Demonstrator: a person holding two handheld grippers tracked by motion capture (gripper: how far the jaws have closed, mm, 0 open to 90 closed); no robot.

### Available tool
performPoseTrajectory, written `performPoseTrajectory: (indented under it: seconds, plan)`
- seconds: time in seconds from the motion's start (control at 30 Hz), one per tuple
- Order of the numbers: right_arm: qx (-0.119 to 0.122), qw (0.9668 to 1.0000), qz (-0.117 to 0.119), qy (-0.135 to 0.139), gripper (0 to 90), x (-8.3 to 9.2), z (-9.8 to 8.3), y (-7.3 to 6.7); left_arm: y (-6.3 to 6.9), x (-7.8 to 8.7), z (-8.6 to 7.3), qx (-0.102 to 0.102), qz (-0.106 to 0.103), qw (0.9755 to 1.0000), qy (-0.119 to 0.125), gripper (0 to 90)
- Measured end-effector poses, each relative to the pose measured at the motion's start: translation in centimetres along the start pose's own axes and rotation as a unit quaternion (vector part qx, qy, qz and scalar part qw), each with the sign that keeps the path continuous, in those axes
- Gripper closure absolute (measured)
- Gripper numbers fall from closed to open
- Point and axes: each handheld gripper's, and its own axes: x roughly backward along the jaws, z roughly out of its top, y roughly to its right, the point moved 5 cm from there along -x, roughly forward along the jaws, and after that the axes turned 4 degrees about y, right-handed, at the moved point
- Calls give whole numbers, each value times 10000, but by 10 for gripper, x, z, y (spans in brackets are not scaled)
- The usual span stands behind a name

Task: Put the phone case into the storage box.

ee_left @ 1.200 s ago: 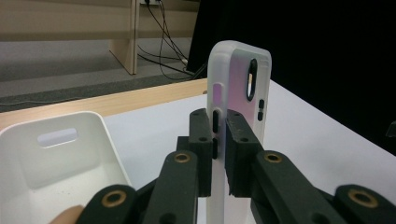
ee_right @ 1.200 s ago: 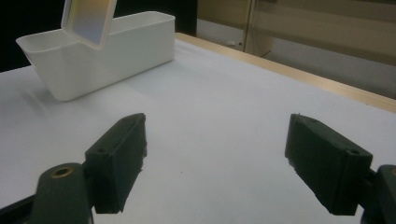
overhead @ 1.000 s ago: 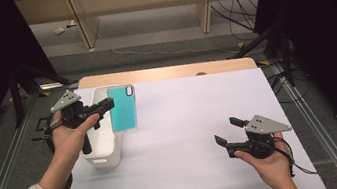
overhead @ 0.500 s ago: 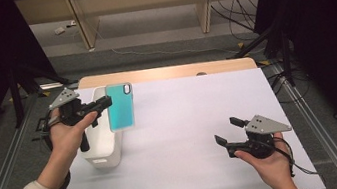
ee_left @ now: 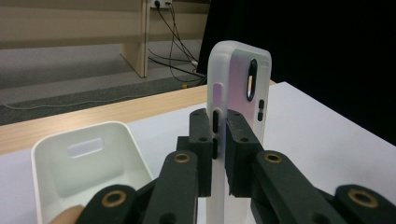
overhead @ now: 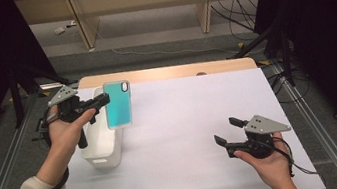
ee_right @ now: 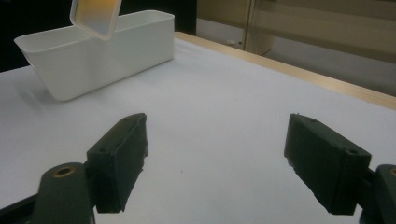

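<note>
A teal phone case (overhead: 118,103) hangs upright in the air over the right rim of a white plastic bin (overhead: 98,146), held by its edge. My left gripper (overhead: 102,100) is shut on that case; in the left gripper view the case (ee_left: 238,88) stands on end between the closed pads, its camera cutout facing right. My right gripper (overhead: 226,131) rests low at the table's front right, jaws wide apart with nothing between them (ee_right: 215,158). From the right gripper view the bin (ee_right: 100,51) and a corner of the case (ee_right: 95,16) lie far off at upper left.
The white-covered table (overhead: 194,111) has a wooden strip along its far edge (overhead: 168,72). Metal frame rails run along both sides. Cables lie on the floor beyond the table, near wooden furniture legs.
My left hand has drifted slightly up and back with the phone case, staying above the bin. The right hand has not moved.
</note>
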Motion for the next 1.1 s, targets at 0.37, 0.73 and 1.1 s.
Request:
performPoseTrajectory:
  seconds: [0.37,0.73,1.1]
  plan:
    - [-47,10000,-14,-65,229,1,-1,0,-9,-3,4,-80,53,10000,-16,823]
    - [27,9999,-72,-93,236,1,-1,2,-22,-4,7,-149,145,9998,-15,823]
    - [13,9999,-73,-83,236,1,-2,2,-34,0,13,-128,245,9996,54,823]
